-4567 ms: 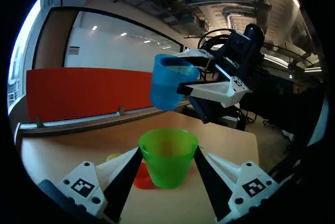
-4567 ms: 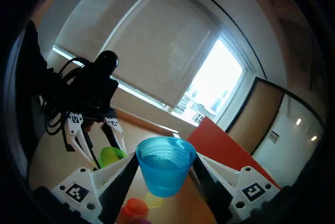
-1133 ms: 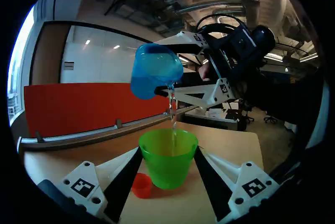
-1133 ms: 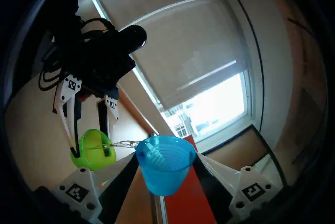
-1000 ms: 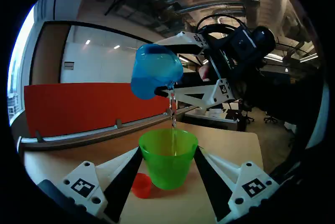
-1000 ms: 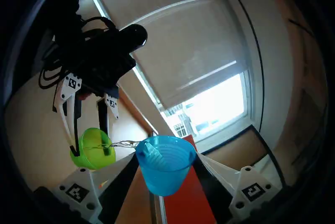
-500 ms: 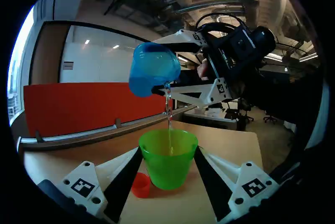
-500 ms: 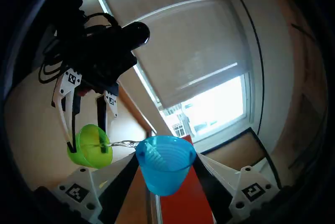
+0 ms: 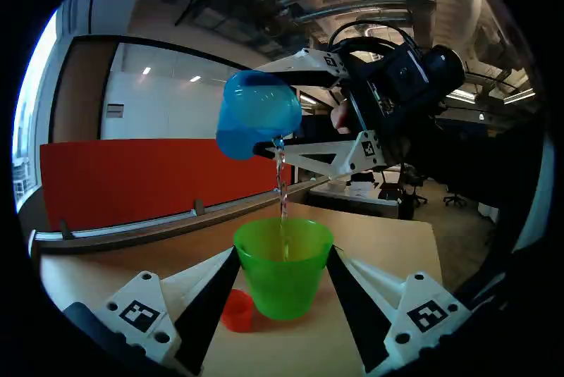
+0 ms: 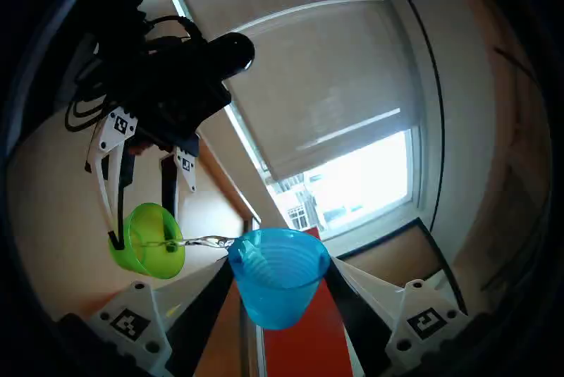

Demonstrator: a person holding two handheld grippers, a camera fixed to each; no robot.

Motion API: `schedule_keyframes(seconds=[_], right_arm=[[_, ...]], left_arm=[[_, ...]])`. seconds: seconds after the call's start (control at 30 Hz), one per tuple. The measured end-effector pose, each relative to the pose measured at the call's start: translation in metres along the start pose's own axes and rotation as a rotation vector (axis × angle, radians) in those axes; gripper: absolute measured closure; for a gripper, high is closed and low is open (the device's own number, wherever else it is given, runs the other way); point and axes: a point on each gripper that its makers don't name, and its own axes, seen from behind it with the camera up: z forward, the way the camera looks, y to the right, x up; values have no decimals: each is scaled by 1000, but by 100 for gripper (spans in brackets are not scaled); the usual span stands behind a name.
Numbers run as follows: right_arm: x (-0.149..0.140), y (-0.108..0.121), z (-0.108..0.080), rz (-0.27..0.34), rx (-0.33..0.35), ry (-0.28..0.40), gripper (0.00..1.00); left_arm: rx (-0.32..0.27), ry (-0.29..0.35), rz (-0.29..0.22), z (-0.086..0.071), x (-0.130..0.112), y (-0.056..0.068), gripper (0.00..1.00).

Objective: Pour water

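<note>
One thin water stream (image 9: 282,194) falls from the tilted blue plastic cup (image 9: 254,120), pinched by the right gripper (image 10: 279,275), into the green plastic cup (image 9: 283,275) pinched by the left gripper (image 9: 282,261); sideways drift or steeper tilt risks spilling.

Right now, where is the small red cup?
In the left gripper view, the red cup sits on the table just left of the green cup, beside one finger of the left claw.
</note>
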Motion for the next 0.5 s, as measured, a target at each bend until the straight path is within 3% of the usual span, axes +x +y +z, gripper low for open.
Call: schedule_keyframes(seconds=[0.5], right_arm=[[0, 0, -1, -37, -4, -8, 9]], left_arm=[[-2, -1, 3, -1, 1, 2, 15]])
